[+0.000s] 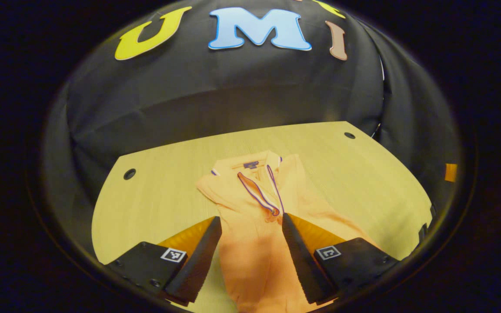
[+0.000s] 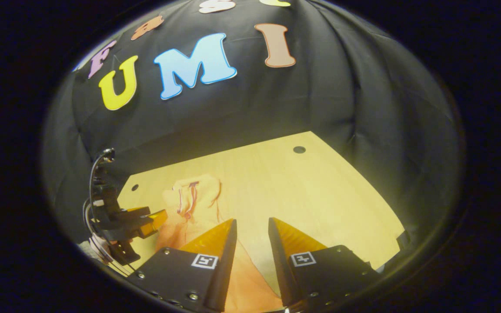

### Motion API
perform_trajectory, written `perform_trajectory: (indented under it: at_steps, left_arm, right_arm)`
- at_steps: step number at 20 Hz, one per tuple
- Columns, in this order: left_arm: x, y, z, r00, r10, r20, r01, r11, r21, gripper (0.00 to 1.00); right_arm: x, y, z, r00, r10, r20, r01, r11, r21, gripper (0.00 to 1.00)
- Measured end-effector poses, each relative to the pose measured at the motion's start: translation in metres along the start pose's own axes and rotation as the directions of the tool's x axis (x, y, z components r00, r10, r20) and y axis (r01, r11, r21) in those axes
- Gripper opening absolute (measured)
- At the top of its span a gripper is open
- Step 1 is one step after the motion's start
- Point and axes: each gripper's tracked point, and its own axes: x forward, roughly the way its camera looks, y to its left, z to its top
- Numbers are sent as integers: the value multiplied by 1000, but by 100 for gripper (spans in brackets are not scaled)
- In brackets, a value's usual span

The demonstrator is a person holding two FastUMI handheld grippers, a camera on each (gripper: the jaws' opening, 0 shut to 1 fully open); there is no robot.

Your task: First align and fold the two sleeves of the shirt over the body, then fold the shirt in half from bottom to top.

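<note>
Lying on the pale wooden table, the orange shirt is spread with its collar toward the black cloth wall and its body running back toward the camera. In the left gripper view, a dark label is seen inside the neck, and the open placket is edged with a thin purple and white trim. The shirt's right-hand sleeve is seen drawn in against the body, while cloth on the other side is bunched near the shoulder; how neatly the sleeves are folded cannot be told. The left gripper is held above the shirt's middle, its jaws set wide apart with the orange cloth seen between them and nothing clamped. Two dark round holes are seen in the table near its far corners.

In the right gripper view, the right gripper is held over the shirt's near edge, its jaws parted by a narrow gap, with cloth and bare table visible through that gap; nothing is gripped. Farther off at the left of that view, the left gripper is seen beside the shirt's collar end, with a cable looping behind it.
</note>
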Motion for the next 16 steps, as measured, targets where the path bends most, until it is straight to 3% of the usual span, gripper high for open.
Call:
perform_trajectory:
  at_steps: [6, 7, 8, 10, 11, 12, 16]
  left_arm:
    - [-56, 29, -35, 997, 67, -35, -69, 996, -49, 94]
    - [-65, 30, -45, 997, 67, -49, -70, 996, -55, 94]
    - [-74, 32, -55, 996, 67, -66, -71, 996, -61, 95]
    - [-90, 35, -77, 992, 74, -100, -81, 994, -74, 96]
    - [-97, 35, -87, 990, 81, -117, -91, 993, -81, 95]
    - [-104, 36, -99, 987, 85, -137, -98, 991, -87, 95]
    - [-125, 24, -146, 972, 51, -230, -80, 990, -118, 95]
  right_arm:
    - [8, 18, -32, 990, 83, -113, -91, 993, -70, 57]
    - [14, 19, -42, 986, 90, -139, -103, 991, -88, 71]
    - [15, 19, -46, 981, 96, -170, -115, 988, -104, 72]
    - [18, 22, -67, 964, 113, -242, -145, 982, -118, 74]
    - [19, 22, -78, 953, 113, -280, -153, 980, -126, 83]
    - [22, 22, -90, 941, 113, -320, -163, 978, -133, 85]
    - [23, 17, -136, 875, 87, -476, -180, 971, -155, 85]
